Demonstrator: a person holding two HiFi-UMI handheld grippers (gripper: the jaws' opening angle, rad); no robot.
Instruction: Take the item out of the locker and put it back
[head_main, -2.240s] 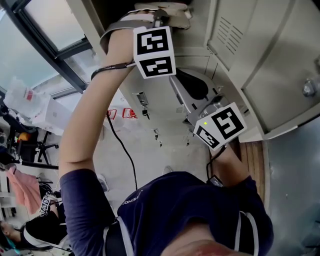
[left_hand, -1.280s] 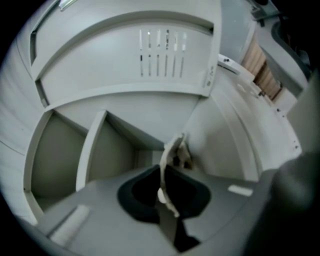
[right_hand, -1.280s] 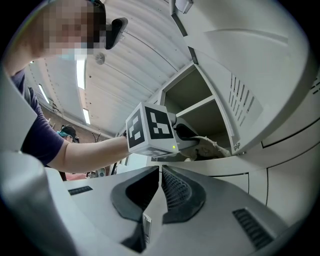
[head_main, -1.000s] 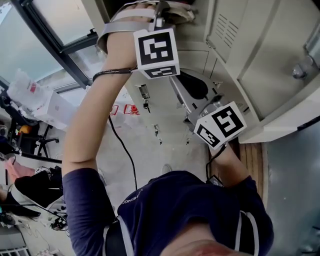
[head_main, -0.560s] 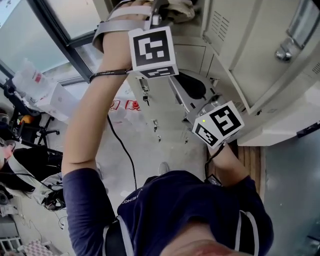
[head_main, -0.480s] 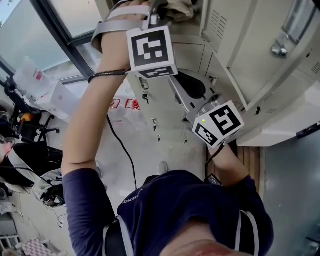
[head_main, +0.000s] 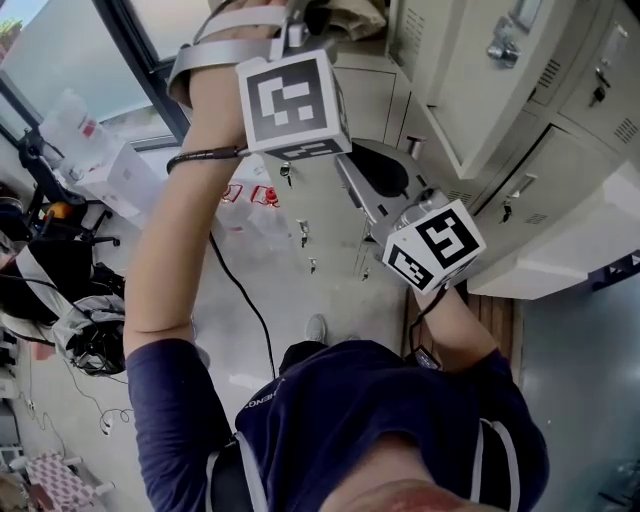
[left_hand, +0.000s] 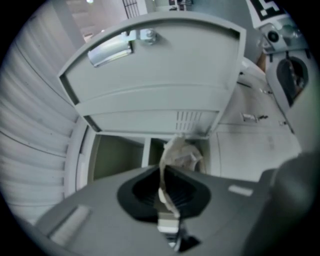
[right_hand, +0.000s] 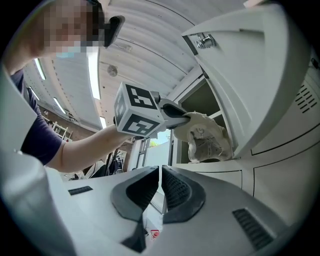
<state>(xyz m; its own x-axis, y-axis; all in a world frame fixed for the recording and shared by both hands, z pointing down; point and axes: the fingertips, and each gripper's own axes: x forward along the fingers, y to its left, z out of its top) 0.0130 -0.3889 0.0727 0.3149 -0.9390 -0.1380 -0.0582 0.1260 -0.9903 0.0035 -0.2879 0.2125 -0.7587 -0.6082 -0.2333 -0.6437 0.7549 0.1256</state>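
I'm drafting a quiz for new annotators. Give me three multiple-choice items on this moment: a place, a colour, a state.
1. Where is the cloth item? A at the mouth of the open locker; B on the floor; C on a chair.
2. Its colour? A red; B cream; C black.
3. The right gripper's jaws: A wide apart; B clamping a key; C together, empty.
Key: 1 A, the left gripper holds it there, under the swung-out door. 2 B, pale fabric in both gripper views. 3 C, the pads meet with nothing between.

left hand-held gripper (left_hand: 164, 194) raised high, clamped; right hand-held gripper (right_hand: 160, 186) lower, closed.
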